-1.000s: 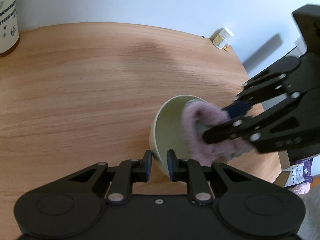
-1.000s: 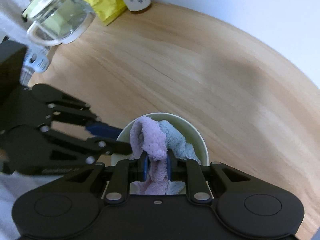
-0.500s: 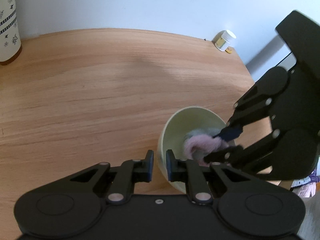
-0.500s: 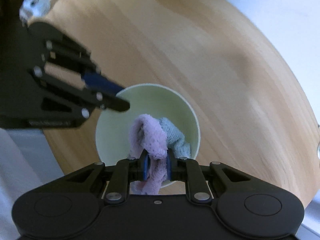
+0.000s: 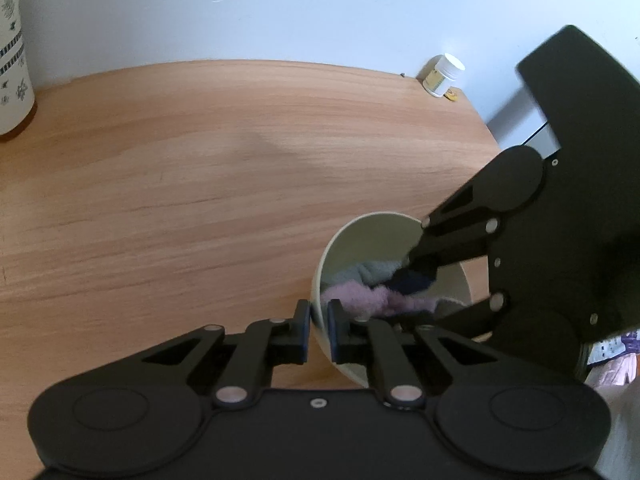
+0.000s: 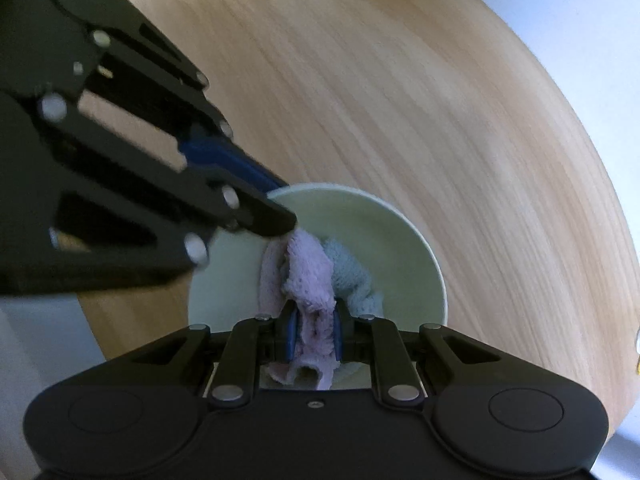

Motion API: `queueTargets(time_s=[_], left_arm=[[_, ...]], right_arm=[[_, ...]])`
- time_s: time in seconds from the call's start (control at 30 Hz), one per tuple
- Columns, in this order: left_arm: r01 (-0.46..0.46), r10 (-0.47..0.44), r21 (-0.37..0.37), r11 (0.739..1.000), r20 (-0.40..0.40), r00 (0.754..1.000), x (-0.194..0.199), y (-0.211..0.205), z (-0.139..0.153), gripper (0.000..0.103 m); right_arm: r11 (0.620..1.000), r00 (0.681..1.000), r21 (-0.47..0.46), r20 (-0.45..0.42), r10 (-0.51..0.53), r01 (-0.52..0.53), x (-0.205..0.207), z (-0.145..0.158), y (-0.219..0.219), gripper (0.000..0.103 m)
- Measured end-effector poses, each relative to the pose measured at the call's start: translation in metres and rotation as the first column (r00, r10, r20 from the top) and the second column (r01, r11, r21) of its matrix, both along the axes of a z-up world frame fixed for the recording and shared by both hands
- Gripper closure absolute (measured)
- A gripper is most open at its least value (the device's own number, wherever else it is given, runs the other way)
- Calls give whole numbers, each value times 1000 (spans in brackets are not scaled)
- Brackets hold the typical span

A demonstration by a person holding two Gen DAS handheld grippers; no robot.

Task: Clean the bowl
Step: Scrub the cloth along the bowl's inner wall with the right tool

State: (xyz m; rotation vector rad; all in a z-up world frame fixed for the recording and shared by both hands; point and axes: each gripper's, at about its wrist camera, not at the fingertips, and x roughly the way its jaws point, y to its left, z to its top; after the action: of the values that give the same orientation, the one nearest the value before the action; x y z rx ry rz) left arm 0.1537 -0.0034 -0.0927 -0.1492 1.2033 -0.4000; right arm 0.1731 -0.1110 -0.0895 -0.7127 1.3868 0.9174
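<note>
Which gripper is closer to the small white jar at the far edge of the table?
Neither clearly. The small white jar stands far across the table; the left gripper clamps the bowl rim, the right gripper holds the cloth inside it.

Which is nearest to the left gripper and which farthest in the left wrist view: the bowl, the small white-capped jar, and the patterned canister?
From the left gripper:
1. Bowl: its near rim is pinched between the jaws, with the cloth inside.
2. Patterned canister: far left edge, by the wall.
3. Small white-capped jar: table's far right corner, by the wall.
</note>
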Motion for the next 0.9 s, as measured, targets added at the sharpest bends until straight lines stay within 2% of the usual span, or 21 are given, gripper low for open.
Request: queueTargets(time_s=[0.07,0.2,0.3,0.37,0.47,0.53,0.63,0.8,0.9], left_arm=[[-30,30,-37,999,-23,999,-1,7,-2,93],[-51,49,-51,997,-39,998,1,8,-2,93],[-74,71,-64,995,-45,996,1,11,-1,93],[-97,92,-84,992,-52,994,0,15,-2,93],[-121,115,-105,987,-59,992,-2,18,-3,93],[-119,114,-98,988,-53,992,-2,17,-3,93],[-123,119,-85,989,-45,992,-3,15,-2,93],[-128,127,-60,990,-23,992,-3,15,-3,93],[-115,114,-44,992,-17,993,-4,12,-2,93]], right_arm=[[998,999,47,32,-33,32,1,4,-6,84],[992,996,98,52,-78,73,5,16,-17,84],[983,992,143,31,-124,118,13,36,-30,84],[965,981,183,6,-193,189,20,52,-43,84],[941,965,216,-70,-252,262,23,60,-58,84],[934,958,217,-101,-267,283,24,59,-65,84],[934,952,200,-146,-269,295,22,42,-65,84],[954,963,174,-158,-219,246,5,26,-53,84],[977,977,131,-153,-149,169,-1,11,-40,84]])
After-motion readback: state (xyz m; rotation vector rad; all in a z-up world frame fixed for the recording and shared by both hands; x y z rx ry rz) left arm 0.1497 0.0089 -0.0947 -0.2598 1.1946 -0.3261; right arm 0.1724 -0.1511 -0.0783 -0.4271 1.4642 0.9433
